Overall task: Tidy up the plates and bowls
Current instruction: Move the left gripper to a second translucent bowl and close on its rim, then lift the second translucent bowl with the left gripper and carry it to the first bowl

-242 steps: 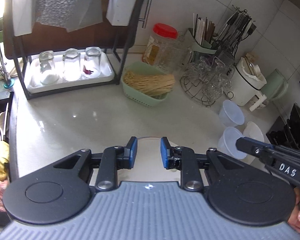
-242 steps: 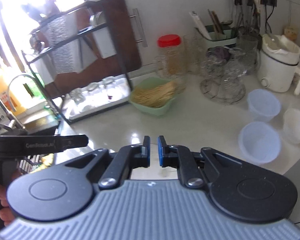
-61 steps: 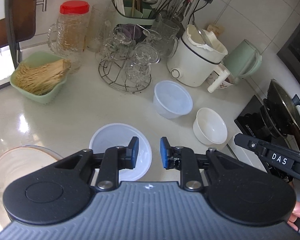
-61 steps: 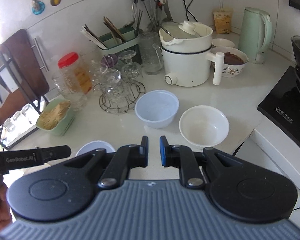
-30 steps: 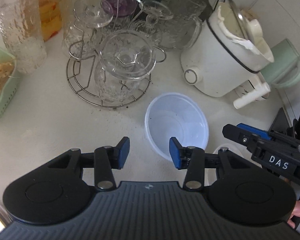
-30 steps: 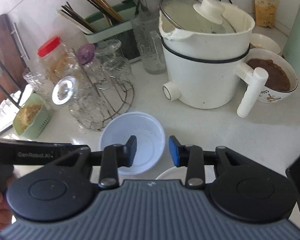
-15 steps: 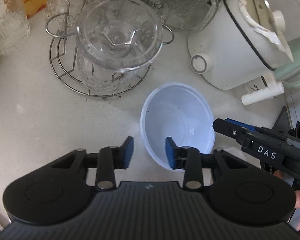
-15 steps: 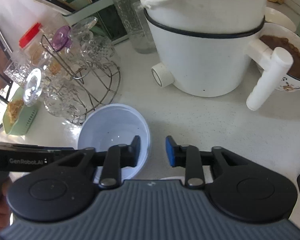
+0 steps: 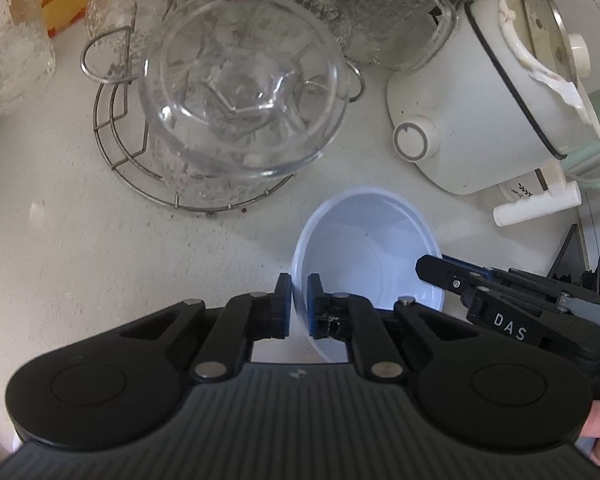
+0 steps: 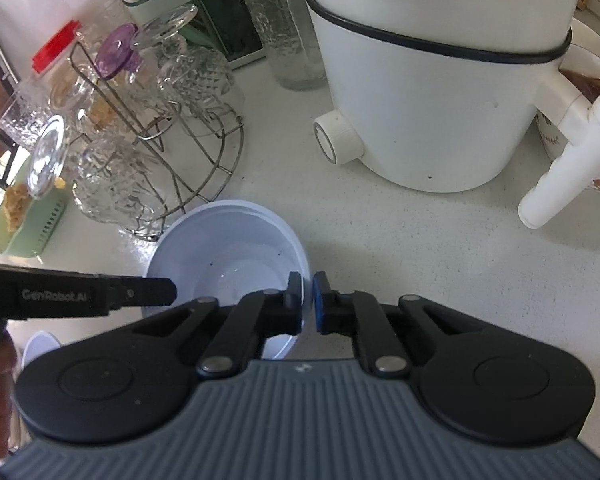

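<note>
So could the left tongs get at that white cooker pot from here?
Probably not right now: the left tongs are shut on the rim of the pale blue plastic bowl, which sits between them and the white cooker pot.

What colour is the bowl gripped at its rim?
Pale translucent blue bowl, clearest in the right wrist view.

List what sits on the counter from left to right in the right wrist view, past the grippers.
green basket → wire rack of glassware → pale blue bowl → white cooker → its white handle.
</note>
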